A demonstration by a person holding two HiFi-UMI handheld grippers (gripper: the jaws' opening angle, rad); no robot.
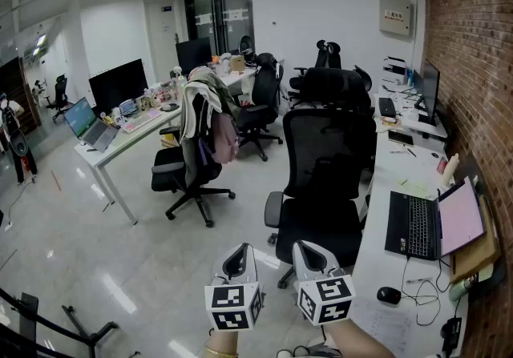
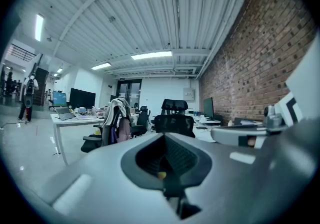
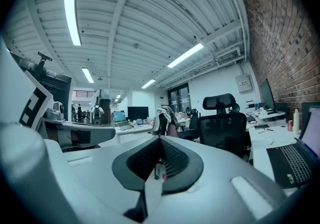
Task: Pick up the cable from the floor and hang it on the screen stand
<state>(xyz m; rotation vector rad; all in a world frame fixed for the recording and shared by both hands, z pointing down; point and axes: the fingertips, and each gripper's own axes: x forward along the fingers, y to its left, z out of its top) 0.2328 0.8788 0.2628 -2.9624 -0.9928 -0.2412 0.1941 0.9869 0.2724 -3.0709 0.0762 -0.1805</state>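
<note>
Head view: my left gripper (image 1: 237,255) and right gripper (image 1: 310,259) are low and side by side, facing a black mesh office chair (image 1: 325,180). Only this view shows the pale glossy floor (image 1: 120,268).
Cable: a thin black line (image 1: 36,315) on the floor at lower left, beside a black stand foot (image 1: 86,334); I can't confirm it's the cable.
Left gripper view: jaws together, nothing between them.
Right gripper view: jaws together, empty; an open black laptop (image 3: 295,163) sits to the right.

A black floor stand (image 1: 29,310) is cut off at the head view's lower left corner, and a person (image 1: 14,136) at the left edge is too small to detail.
</note>
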